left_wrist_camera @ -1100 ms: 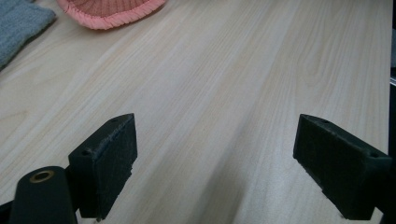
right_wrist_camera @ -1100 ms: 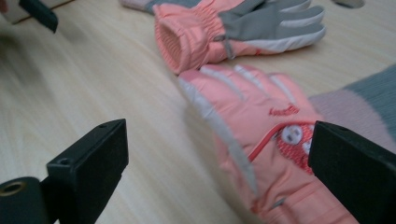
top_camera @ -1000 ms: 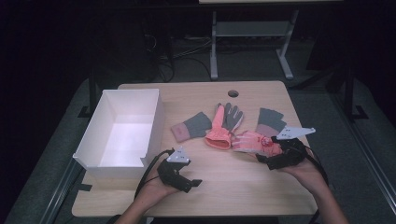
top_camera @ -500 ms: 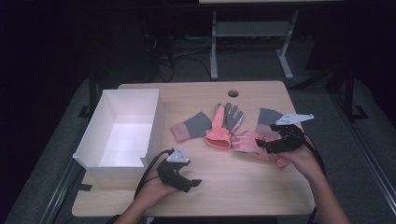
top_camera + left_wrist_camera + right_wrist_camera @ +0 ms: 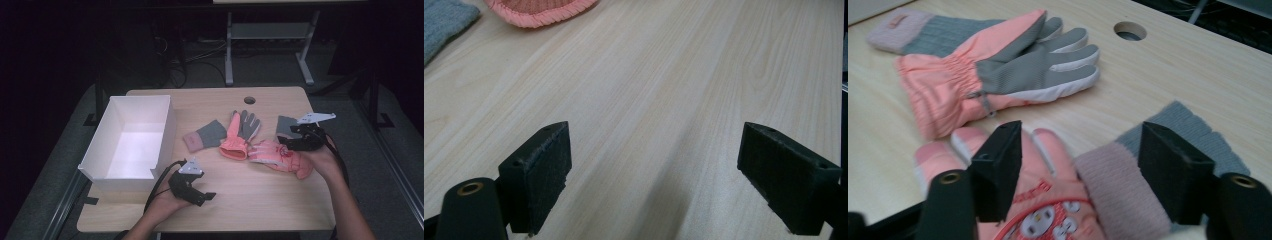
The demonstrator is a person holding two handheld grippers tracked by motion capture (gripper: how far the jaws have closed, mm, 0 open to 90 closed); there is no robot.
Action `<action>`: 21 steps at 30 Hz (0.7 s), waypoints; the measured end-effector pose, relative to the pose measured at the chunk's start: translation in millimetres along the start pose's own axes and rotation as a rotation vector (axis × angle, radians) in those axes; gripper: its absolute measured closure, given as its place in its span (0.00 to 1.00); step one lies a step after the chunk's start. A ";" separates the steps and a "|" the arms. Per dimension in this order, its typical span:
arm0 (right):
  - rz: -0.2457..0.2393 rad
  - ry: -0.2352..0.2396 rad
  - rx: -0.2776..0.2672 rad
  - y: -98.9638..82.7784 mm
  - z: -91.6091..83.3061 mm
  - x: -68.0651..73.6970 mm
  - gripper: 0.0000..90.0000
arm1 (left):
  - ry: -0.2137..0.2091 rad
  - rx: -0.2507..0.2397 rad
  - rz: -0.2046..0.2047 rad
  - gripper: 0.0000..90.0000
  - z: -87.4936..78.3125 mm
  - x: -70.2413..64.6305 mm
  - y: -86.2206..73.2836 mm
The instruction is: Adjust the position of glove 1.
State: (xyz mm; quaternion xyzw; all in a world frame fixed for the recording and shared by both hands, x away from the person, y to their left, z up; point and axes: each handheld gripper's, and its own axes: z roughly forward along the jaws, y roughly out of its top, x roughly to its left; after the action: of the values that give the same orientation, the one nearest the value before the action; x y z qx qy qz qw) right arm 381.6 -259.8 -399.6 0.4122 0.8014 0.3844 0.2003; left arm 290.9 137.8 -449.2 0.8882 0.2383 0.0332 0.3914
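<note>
Pink glove (image 5: 1048, 200) now between right claw (image 5: 1080, 170) closing jaws, after sliding left.

Pink ski gloves: two, one (image 5: 240, 131) lying palm up with grey fingers, one (image 5: 280, 157) lying near the right edge of the table (image 5: 260, 200). Grey knit pieces with pink cuffs: two, one (image 5: 206, 136) left of the gloves, one (image 5: 285, 125) at the right. White open box (image 5: 112, 145): one; handheld grippers: two, the left gripper (image 5: 200, 192) and the right gripper (image 5: 295, 142).

Lab-like recording room: dark surroundings, pale wooden worktop (image 5: 260, 200) with cable hole (image 5: 249, 100), loose floor cables (image 5: 185, 62), metal stand frame (image 5: 270, 45).
</note>
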 end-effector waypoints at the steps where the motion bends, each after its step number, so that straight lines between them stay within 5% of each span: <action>1: 0.004 -0.001 0.003 1.4 2.8 -2.0 0.45 | -0.001 0.000 -0.001 0.15 -0.2 0.1 -0.1; 11: 0.040 -0.037 0.046 3.3 23.8 -30.9 0.67 | -0.005 -0.010 -0.013 0.15 -0.2 -1.3 -0.3; 21: 0.061 -0.059 0.137 -16.4 49.1 -53.1 0.72 | -0.006 0.002 -0.013 0.15 0.6 -0.5 -0.1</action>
State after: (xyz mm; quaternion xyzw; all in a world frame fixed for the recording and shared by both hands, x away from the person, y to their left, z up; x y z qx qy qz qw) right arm 435.3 -286.9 -442.8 0.4602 0.8066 0.3223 0.1835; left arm 290.5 137.2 -449.7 0.8872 0.2428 0.0276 0.3915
